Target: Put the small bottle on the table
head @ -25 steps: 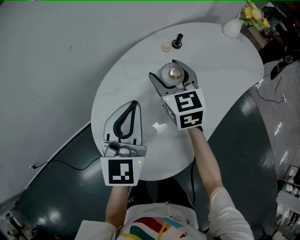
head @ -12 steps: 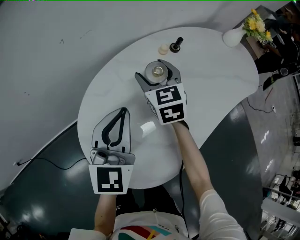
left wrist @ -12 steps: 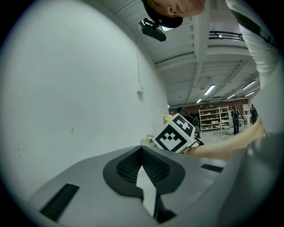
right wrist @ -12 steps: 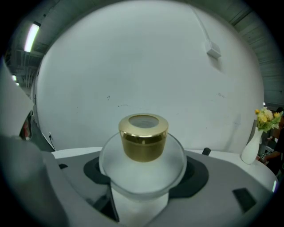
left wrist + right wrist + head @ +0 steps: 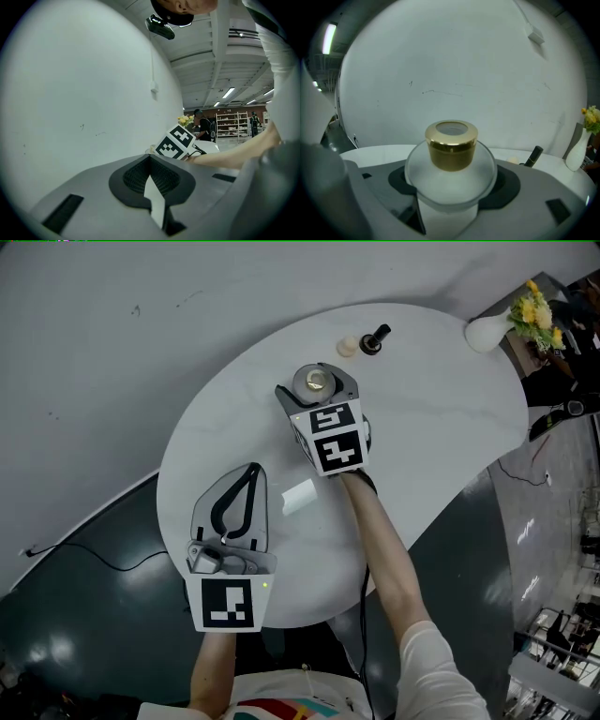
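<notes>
right gripper (image 5: 320, 371) is hanging over the far-middle part of the white tabletop (image 5: 441, 418), and its jaws are clamping the small bottle (image 5: 316, 382). in the right gripper view the bottle (image 5: 451, 154) is sitting right between the two jaws: round frosted body, gold cap pointing up, dark pads pressing on either side of the body. can't tell from any view whether its base is touching the tabletop or hanging just above it.

left gripper (image 5: 251, 474) is hovering over the near-left part of the tabletop, well apart from the right one. its jaws are meeting at the tips, only a thin sliver showing between them, and they're gripping nothing.

past the bottle, near the far edge, a small black stemmed thing (image 5: 376, 338) is standing just beside a little round cream thing (image 5: 347, 346). off at the far right end a white vase (image 5: 487, 331) is holding yellow flowers (image 5: 534, 310).
</notes>
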Tool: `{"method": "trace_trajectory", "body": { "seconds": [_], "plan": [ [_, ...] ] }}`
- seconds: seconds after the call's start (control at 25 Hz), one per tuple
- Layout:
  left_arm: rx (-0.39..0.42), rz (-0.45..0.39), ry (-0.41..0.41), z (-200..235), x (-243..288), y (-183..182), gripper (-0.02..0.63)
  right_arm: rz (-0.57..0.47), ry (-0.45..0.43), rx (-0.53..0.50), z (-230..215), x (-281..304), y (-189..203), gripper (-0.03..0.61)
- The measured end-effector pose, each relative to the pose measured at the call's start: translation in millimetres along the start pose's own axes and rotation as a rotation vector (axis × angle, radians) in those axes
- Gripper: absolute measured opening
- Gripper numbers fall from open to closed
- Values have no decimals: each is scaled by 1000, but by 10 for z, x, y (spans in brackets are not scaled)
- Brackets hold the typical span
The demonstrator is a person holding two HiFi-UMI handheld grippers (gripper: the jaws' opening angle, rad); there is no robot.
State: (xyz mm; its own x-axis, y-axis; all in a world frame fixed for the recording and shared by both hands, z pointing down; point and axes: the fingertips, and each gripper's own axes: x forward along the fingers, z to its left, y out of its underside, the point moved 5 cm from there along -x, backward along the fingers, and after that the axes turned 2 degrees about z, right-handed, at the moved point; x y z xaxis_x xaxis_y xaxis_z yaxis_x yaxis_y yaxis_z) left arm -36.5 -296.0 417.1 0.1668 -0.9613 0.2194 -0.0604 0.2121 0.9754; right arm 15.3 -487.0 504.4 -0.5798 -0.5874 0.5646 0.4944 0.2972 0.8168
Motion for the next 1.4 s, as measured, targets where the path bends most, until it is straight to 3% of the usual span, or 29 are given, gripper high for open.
{"method": "trace_trajectory", "body": {
  "seconds": [0.2,0.8,1.4],
  "plan": [
    [95,54,16,67,41,173,6,32,-7,-21,-33,280,73,339],
    [36,94,-6,173,126,406,6,72,-42,49,-199,661,129,339],
    [39,99,1,177,113,398,6,52,-34,77,-227,682,121,339]
  ]
}}
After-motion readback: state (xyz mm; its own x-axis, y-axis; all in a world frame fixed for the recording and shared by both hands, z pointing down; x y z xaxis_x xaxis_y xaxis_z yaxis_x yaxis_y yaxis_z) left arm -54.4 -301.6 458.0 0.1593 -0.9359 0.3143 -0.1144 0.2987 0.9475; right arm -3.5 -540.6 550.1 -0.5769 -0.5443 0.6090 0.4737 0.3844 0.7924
